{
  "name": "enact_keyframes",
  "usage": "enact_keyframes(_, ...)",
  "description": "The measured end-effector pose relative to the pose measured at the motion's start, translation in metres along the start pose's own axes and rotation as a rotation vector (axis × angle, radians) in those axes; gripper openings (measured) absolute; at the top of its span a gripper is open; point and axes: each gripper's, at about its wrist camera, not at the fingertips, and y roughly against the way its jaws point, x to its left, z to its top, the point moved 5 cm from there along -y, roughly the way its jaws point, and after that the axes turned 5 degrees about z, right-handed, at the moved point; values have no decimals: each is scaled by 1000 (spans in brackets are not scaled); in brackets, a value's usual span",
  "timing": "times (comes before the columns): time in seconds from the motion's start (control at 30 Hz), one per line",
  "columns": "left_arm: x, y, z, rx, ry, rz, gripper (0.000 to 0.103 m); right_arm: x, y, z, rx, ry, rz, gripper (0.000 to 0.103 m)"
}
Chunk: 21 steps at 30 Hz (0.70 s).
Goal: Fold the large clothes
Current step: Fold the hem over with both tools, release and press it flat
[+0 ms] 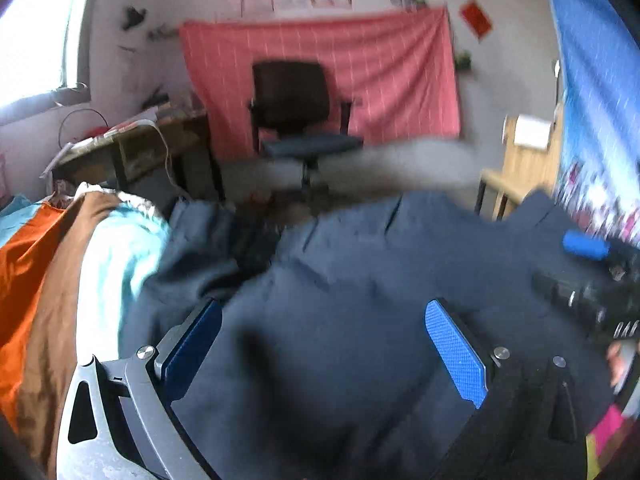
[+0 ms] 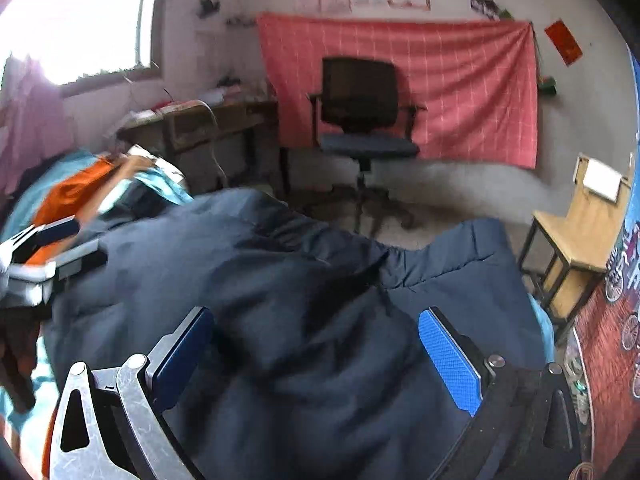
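With the left gripper [image 1: 324, 344] and right gripper [image 2: 316, 344] both spread wide and empty above the dark navy garment [image 2: 280, 280] heaped on the bed, each should probably seize an outer edge, not the bunched middle.

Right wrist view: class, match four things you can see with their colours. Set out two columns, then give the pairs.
Things:
1. padded jacket
2. office chair
3. wall cloth
4. wooden chair

Colours:
A. pinkish red with pale lines
B. light wood on a black frame
C. navy
D. black back, dark seat

Pairs: 1-C, 2-D, 3-A, 4-B
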Motion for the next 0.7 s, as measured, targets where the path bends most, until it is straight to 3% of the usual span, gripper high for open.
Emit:
enact_keyframes(0.07, -1, -19, 0, 26, -3, 15, 100, -10, -16, 0, 25, -19, -19, 103)
enact_keyframes(0.27, 23, -62, 11, 92, 122, 39, 101, -37, -62, 1, 94, -51, -45, 103)
enact_keyframes(0.47, 44, -109, 11, 270, 191, -9, 102, -66, -103, -3, 184, -130, -30, 103)
enact_keyframes(0.53, 43, -113, 9, 267, 195, -26, 102, -72, -115, -8, 218, -168, -4, 103)
enact_keyframes(0.7, 47, -118, 9, 220, 230, -73, 102, -78, -120, -18, 200, -209, 42, 103)
